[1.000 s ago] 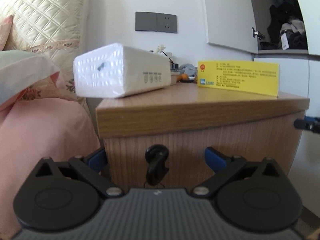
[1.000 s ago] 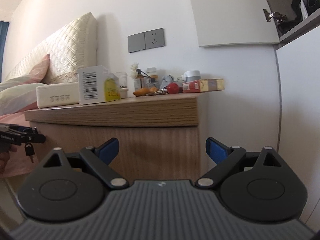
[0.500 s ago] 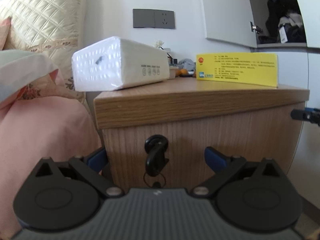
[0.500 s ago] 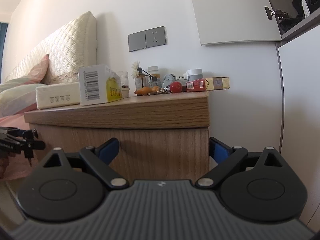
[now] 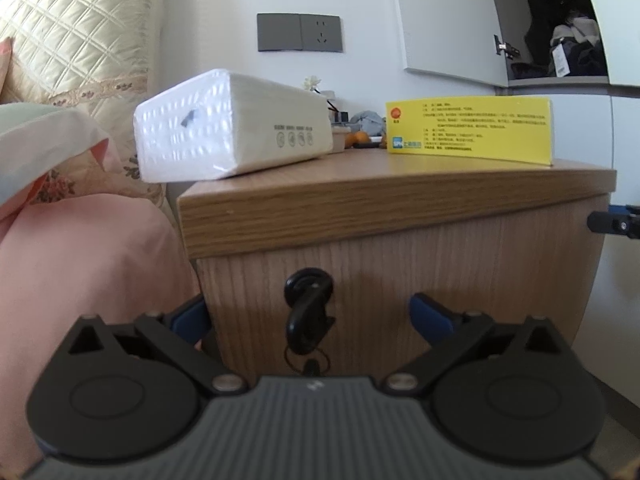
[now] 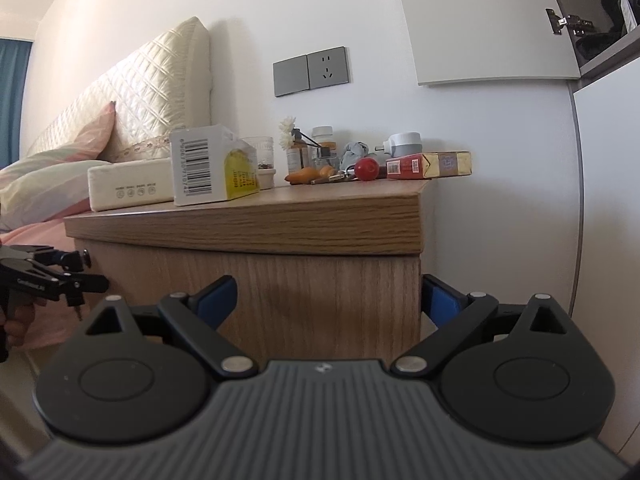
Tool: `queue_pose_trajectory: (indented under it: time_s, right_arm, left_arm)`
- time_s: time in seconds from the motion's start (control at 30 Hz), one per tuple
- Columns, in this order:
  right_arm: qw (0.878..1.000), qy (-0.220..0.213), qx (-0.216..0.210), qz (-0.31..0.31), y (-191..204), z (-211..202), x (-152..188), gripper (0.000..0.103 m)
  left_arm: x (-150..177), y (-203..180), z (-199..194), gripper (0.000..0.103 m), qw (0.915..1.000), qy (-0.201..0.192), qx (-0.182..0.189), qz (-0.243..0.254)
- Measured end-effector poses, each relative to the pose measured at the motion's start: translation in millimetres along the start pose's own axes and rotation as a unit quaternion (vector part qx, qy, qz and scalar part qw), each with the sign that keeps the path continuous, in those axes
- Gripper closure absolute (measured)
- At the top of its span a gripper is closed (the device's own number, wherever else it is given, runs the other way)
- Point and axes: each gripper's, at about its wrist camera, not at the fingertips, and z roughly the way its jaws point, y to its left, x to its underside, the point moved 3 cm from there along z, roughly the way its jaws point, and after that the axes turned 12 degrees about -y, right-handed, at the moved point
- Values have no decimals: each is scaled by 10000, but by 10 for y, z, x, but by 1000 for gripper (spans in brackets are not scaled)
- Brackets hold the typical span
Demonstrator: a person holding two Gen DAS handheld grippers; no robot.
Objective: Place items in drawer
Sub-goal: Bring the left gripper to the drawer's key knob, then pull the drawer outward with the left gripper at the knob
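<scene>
A wooden surface (image 5: 360,184) is set beside the bed (image 5: 80,248); its drawer handle (image 5: 307,308) is framed between the spread left tongs (image 5: 310,316); the right tongs (image 6: 328,300) are spread too.

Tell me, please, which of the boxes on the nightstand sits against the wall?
The red and gold box, lying flat at the back right corner; the yellow box and white pack sit at the front.

A: What fills the left of the frame?
B: A cream quilted headboard (image 6: 156,92) against the white wall (image 6: 248,8), pink bedding (image 5: 80,264) below it.
A: And upper right?
B: A white cabinet door (image 5: 444,20) stands open; a grey socket plate (image 5: 300,32) sits centre-top, above the wooden nightstand (image 6: 280,224).
</scene>
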Motion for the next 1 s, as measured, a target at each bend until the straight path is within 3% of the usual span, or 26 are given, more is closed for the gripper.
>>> queue_pose_trajectory:
  time_s: [0.73, 1.0]
  right_arm:
    - [9991, 111, -401, 117, 62, -398, -76, 3]
    - [9996, 2, -221, 167, 122, -409, -50, 4]
  left_arm:
    - [-4, -82, -380, 1, 10000, 36, 50, -31]
    - [14, -101, -395, 1, 10000, 21, -5, 62]
